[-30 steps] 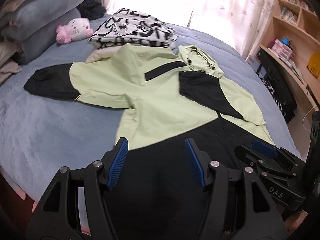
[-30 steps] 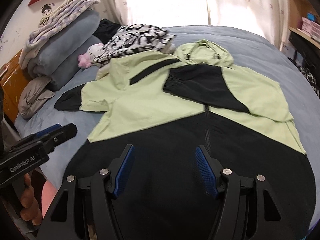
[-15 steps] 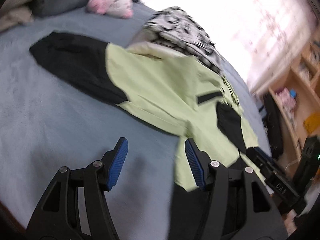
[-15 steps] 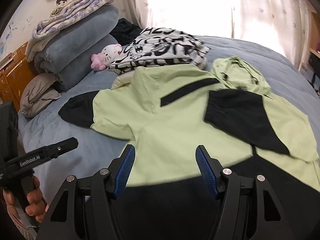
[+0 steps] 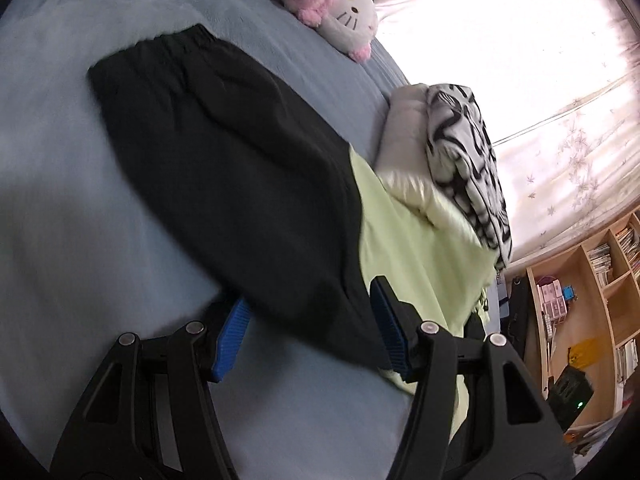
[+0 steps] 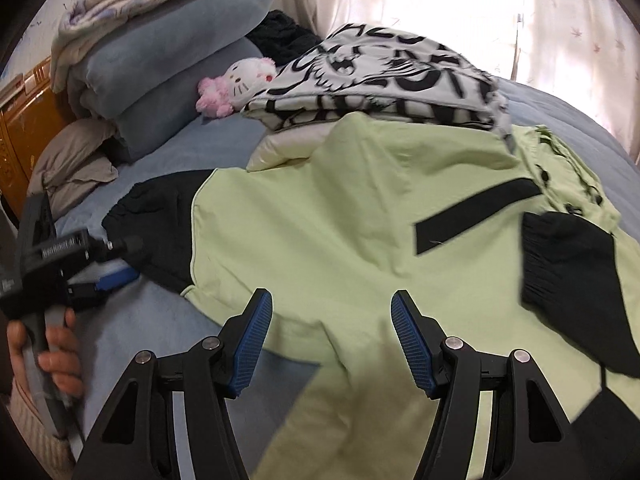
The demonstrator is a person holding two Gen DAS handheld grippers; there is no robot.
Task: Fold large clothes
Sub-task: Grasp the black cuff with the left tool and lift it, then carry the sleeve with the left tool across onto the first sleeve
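A light green and black jacket (image 6: 340,208) lies spread on the blue bed (image 5: 60,160). Its right sleeve (image 6: 568,272) is folded in over the chest, and the hood (image 6: 560,168) lies at the top. The black left sleeve (image 5: 240,168) stretches out flat to the side. My left gripper (image 5: 310,296) is open and low over that sleeve, whose cloth runs between the fingers, apart from the pads. In the right wrist view the left gripper (image 6: 124,262) sits at the sleeve, held by a hand. My right gripper (image 6: 332,296) hangs open over the green cloth near the armpit, holding nothing.
A pink and white plush cat (image 5: 332,12) lies beyond the sleeve. A folded black-and-white patterned garment (image 6: 380,80) rests on a cream one (image 5: 408,152) at the jacket's shoulder. Stacked blankets (image 6: 160,60) line the far left. A wooden bookshelf (image 5: 580,300) stands off the bed's far side.
Both grippers have moved left and down from the black hem toward the left sleeve. The left gripper rolled and now straddles the sleeve; the right is over the green chest. Jaw widths look unchanged.
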